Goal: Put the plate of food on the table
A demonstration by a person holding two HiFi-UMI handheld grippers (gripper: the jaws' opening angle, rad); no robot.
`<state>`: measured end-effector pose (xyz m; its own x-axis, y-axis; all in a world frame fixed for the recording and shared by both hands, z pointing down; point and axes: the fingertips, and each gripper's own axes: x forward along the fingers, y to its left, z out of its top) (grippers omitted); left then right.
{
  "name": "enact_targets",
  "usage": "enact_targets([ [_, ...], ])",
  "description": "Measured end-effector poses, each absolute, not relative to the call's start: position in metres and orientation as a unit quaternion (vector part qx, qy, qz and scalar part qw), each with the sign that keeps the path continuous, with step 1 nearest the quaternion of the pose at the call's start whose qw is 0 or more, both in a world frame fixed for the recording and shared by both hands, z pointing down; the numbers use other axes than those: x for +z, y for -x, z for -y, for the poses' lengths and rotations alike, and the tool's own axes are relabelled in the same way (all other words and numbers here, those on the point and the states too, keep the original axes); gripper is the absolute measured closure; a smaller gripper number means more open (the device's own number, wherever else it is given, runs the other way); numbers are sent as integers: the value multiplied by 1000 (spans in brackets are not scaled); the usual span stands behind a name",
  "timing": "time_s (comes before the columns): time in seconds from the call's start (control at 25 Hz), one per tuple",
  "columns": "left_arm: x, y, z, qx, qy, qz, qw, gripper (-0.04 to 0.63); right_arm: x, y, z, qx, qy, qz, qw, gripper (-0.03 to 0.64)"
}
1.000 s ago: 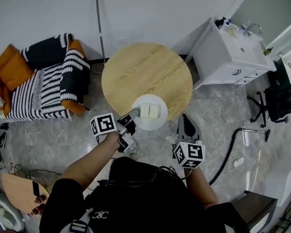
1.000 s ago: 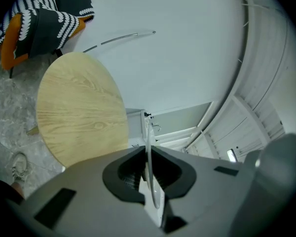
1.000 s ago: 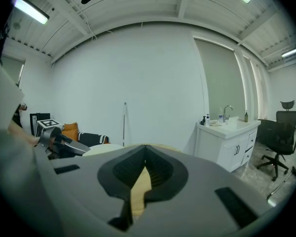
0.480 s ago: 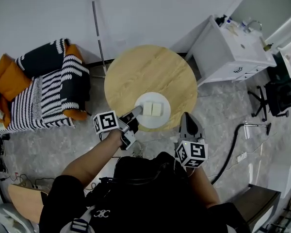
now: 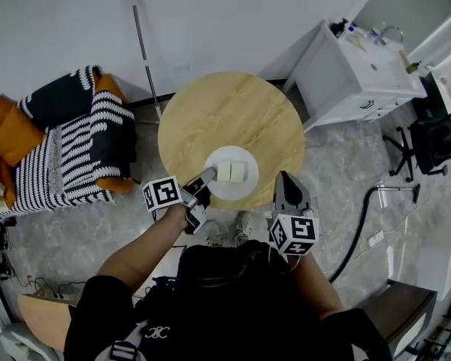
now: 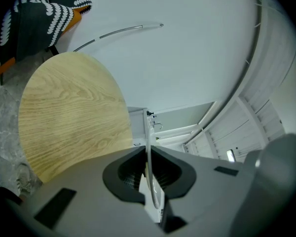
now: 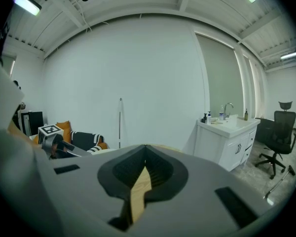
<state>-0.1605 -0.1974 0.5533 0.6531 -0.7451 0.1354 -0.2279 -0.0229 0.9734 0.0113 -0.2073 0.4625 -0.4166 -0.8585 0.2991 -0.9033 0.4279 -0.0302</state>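
Your left claw is clamped on the plate rim; the left gripper view shows the thin white edge pinched between the jaws. Right claw is closed on nothing and hangs right of the plate, by the near edge of the tabletop. The plate, with two pale food blocks, is over the tabletop close to that near edge. I can't tell from above whether it's down on the wood or just above it.

Risks from here:
- You're gripping the rim on one side only. Any wrist roll tips the plate and the blocks slide toward the far side.
- The plate is close to the edge. Let go here and a nudge on pull-out could drag it off, so move it further in first.
- If you open before it's flat on the wood, it drops and the food jumps.
- When backing out, go straight and level. Lifting would catch the rim.
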Motion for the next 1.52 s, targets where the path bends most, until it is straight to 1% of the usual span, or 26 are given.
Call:
enact_targets([
  [0.24,568,168,221,-218,-675,360,606,572,464,-1,222,83,-512,844,135,609],
  [0.64,600,153,251,-237,-665,345,618,572,481,-15,235,93,-509,841,158,609],
  [0.8,621,152,259,-224,-663,363,616,572,480,-18,237,90,-505,843,162,609],
  [1.04,656,151,265,-183,-653,396,619,572,484,-43,235,93,-516,833,176,609],
  [1.24,671,146,276,-191,-636,403,630,572,489,-69,242,101,-535,819,180,609],
  [1.52,682,148,284,-191,-625,417,632,572,489,-80,247,98,-538,817,182,609],
])
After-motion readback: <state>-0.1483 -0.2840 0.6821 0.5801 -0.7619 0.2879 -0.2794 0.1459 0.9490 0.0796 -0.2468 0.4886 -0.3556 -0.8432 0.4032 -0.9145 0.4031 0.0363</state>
